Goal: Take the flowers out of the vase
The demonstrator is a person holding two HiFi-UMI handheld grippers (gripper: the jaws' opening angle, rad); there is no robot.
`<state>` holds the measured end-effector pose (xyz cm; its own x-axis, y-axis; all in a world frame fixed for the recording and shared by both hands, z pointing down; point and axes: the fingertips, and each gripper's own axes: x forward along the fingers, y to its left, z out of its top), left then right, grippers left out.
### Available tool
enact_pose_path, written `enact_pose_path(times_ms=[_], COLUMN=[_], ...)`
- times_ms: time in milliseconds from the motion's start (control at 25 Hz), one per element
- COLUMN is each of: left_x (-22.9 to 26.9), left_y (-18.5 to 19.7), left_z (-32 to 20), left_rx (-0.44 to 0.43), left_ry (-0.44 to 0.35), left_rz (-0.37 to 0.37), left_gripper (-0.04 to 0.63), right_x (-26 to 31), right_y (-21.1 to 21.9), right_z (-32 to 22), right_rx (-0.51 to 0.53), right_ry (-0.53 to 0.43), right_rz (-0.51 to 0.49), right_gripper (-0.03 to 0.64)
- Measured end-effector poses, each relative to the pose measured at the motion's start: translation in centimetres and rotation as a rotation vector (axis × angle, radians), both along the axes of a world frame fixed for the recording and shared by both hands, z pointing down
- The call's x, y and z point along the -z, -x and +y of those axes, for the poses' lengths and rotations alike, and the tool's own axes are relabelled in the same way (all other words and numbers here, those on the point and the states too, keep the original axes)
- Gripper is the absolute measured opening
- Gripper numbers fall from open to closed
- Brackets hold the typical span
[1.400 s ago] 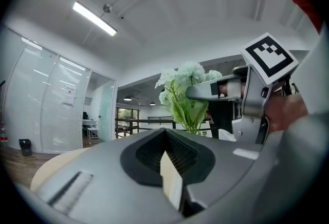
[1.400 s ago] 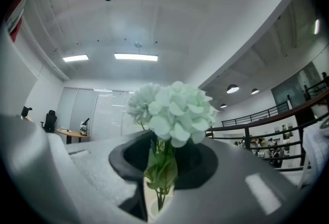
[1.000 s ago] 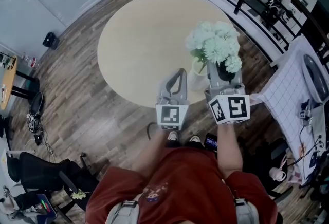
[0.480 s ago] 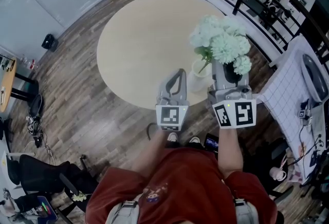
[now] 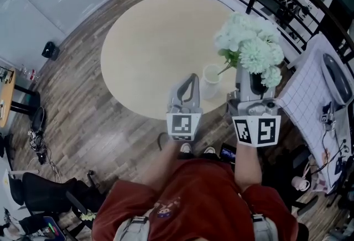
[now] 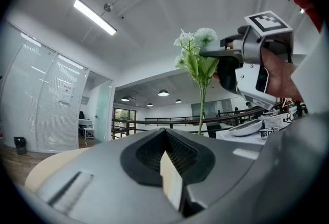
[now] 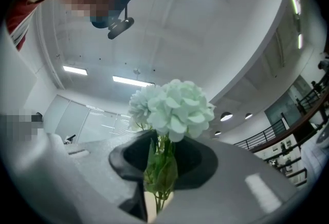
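Right gripper is clamped on the flowers: its own view shows the green stems pinched between the jaws, with the pale green-white heads fanning out just past the tips. The gripper is tipped upward. The bunch sits off the right edge of the round surface, above and to the right of the vase.

The vase is small and white, upright on the surface near the edge closest to the person. One stem angles down from the bunch toward the vase mouth. Can't tell from any view whether the stem ends are clear of the rim; in the left gripper view the lower stem drops behind that gripper's body.

Left gripper has its jaws together with nothing between them. It's held level, just left of the vase, with its tip over the surface edge. Can't confirm contact with the vase from the head view.

The left gripper view shows the right gripper from the side, up high and gripping the stems right below the heads.

Wood floor surrounds the surface.
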<state>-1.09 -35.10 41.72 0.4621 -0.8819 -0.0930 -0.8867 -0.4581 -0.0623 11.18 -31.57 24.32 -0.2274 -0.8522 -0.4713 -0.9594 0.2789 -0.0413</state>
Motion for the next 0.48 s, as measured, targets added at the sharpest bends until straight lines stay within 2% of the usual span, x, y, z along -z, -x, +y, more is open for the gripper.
enact_pose_path(times_ms=[480], left_x=[0.3], left_y=[-2.3], left_z=[0.1], left_rx=[-0.055], left_ry=[-0.005], left_rz=[0.004], left_gripper=[0.003], right_x=[-2.0], right_y=[-2.9], right_z=[0.9], right_rx=[-0.126], right_ry=[0.038], right_rz=[0.059], right_gripper=[0.104])
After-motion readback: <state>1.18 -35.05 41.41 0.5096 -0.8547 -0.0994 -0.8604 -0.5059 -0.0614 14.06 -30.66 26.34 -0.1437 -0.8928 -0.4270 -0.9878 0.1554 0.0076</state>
